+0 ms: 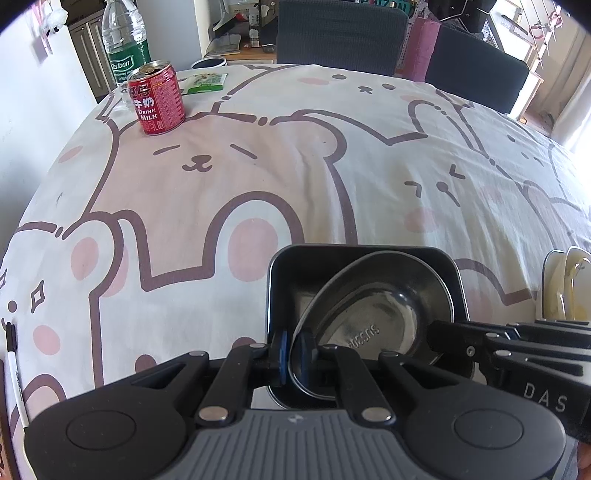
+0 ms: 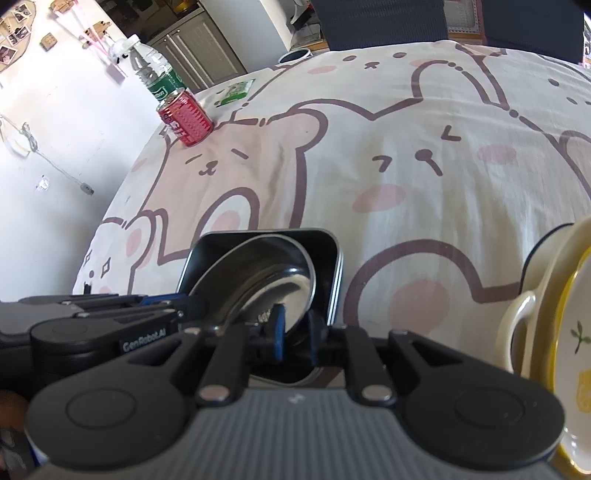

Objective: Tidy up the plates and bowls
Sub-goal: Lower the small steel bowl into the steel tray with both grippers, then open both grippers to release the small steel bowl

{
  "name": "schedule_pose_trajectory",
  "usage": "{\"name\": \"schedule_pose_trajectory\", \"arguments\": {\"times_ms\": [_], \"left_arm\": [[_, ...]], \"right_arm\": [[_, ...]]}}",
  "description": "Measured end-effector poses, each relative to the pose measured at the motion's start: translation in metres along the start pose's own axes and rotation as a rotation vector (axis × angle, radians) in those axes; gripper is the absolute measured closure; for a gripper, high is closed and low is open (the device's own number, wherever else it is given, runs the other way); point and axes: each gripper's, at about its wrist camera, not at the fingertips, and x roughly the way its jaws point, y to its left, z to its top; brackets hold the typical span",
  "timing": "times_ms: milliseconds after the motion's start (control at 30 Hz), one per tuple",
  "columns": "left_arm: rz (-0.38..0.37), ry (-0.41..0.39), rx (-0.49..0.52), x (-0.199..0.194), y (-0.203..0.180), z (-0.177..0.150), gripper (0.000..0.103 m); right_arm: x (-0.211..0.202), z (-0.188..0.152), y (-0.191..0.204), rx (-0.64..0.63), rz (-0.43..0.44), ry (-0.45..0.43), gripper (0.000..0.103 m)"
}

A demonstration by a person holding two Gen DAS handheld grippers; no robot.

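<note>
A round steel bowl point(image 1: 373, 306) leans tilted inside a dark square tin point(image 1: 291, 266) on the bear-print cloth. My left gripper point(image 1: 293, 356) is shut on the bowl's near left rim, blue pads on each side. My right gripper point(image 2: 297, 332) is shut on the bowl's point(image 2: 266, 280) right rim, and its fingers point(image 1: 480, 339) reach in from the right in the left wrist view. The tin point(image 2: 334, 266) also shows in the right wrist view. A cream plate with a yellow rim point(image 2: 569, 332) and a cream handled dish point(image 2: 517, 325) stand upright at the right.
A red milk can point(image 1: 157, 99), a water bottle point(image 1: 122, 40) and a green packet point(image 1: 205, 83) stand at the far left of the table. A marker pen point(image 1: 14, 373) lies at the near left edge. Dark chairs point(image 1: 340, 33) stand behind the table.
</note>
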Motion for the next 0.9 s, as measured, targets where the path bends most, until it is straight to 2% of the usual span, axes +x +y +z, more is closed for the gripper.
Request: {"name": "schedule_pose_trajectory", "arguments": {"times_ms": [200,367,533,600,700,733,767,867,900], "left_arm": [[0.002,0.010,-0.001,0.001,-0.001,0.000,0.095],[-0.009,0.009,-0.015,-0.001,0.002,0.001,0.094],[-0.019,0.007,-0.022,-0.004,0.004,0.000,0.092],[-0.036,0.007,-0.030,-0.006,0.005,0.000,0.086],[-0.058,-0.009,-0.042,-0.013,0.006,0.000,0.077],[-0.064,-0.019,-0.045,-0.016,0.006,0.000,0.073],[-0.072,-0.032,-0.049,-0.020,0.006,0.000,0.068],[-0.050,-0.084,-0.046,-0.033,0.007,0.000,0.048],[-0.049,-0.103,-0.049,-0.037,0.008,0.000,0.045]], "right_arm": [[0.000,0.000,0.000,-0.004,0.011,0.004,0.079],[-0.005,0.002,-0.002,0.019,0.054,-0.006,0.064],[-0.011,0.002,-0.003,0.023,0.073,-0.010,0.058],[-0.012,0.002,-0.003,0.021,0.085,-0.008,0.054],[-0.016,0.002,-0.001,0.008,0.101,-0.007,0.041],[-0.020,0.002,0.000,-0.001,0.088,-0.016,0.031],[-0.022,0.002,0.002,-0.013,0.072,-0.026,0.027],[-0.032,0.002,0.002,-0.045,0.067,-0.054,0.026],[-0.035,0.002,0.000,-0.043,0.073,-0.061,0.026]]}}
